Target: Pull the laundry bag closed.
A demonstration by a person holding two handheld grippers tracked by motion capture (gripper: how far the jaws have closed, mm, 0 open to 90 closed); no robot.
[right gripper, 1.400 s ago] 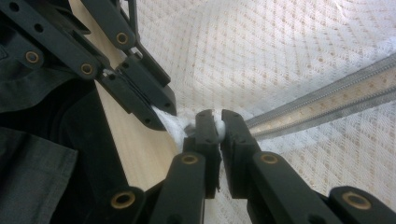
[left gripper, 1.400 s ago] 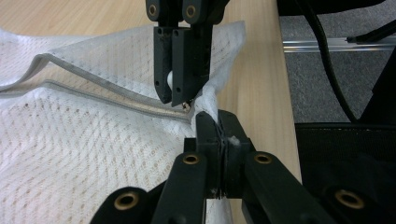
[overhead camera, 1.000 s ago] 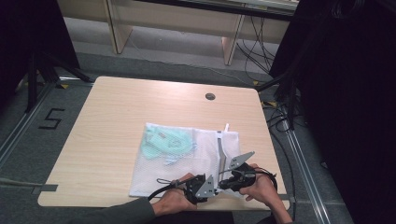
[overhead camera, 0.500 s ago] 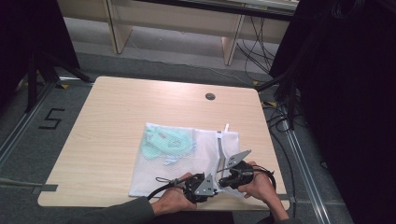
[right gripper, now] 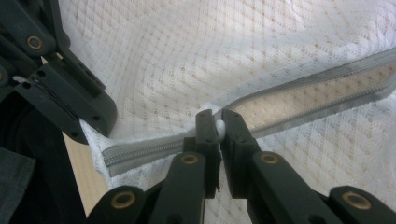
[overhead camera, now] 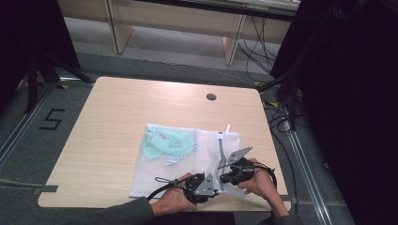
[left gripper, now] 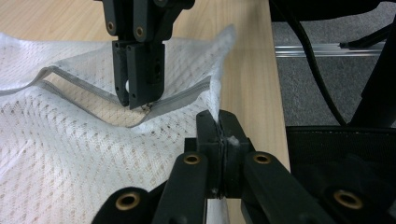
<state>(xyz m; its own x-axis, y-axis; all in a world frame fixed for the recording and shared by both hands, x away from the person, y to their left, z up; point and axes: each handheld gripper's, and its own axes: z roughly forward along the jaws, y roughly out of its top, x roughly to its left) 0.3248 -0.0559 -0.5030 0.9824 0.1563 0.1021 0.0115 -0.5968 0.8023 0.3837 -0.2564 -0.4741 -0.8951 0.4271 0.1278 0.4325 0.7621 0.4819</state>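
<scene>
Working on a white mesh bag (overhead camera: 152,180) spread flat over the near right part of the bench (overhead camera: 117,108), with a pale green garment (overhead camera: 166,145) tucked inside toward its far left end. Clamps the bag's near right corner in the left hand-held gripper (left gripper: 218,122), jaws pressed together on a fold of mesh just past the end of the zipper (right gripper: 303,91); probably done to anchor that end, so that the cloth stays taut and does not bunch or slide along when the slider is pulled. Pinches the small white slider (right gripper: 219,127) in the right hand-held gripper (right gripper: 215,120), jaws closed on it from both sides, tips pointing down at the seam. Shows the zipper teeth meshed between the slider and the anchored corner, and parted beyond it, with bare bench visible through the gap. Suggests, with the garment already inside, a pull away from the held corner to close the rest, though a pull back toward it to open cannot be ruled out. Places both grippers close together, near the bench's front edge, well apart from the garment
</scene>
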